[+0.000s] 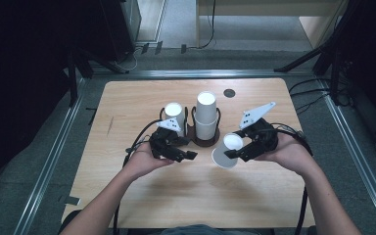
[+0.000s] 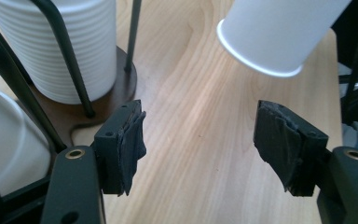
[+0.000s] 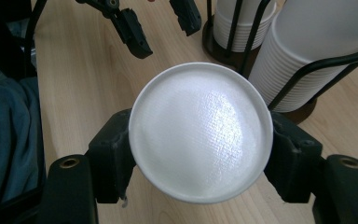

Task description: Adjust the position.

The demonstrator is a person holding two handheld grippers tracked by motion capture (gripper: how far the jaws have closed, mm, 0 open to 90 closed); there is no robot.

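Observation:
My right gripper is shut on a single white paper cup, which it holds tilted just above the table. In the right gripper view the cup's round base faces the camera, with a jaw pressed against each side of it. My left gripper stands open to the left of that cup. Its pads have only bare wood between them, and the held cup hangs beyond them at the upper right. Just behind both grippers, a dark wire cup holder carries two stacks of white cups.
The wooden table has a small dark round hole near its far edge. The person's forearms come in from the bottom. Cables trail from both grippers. Grey floor and metal rails surround the table.

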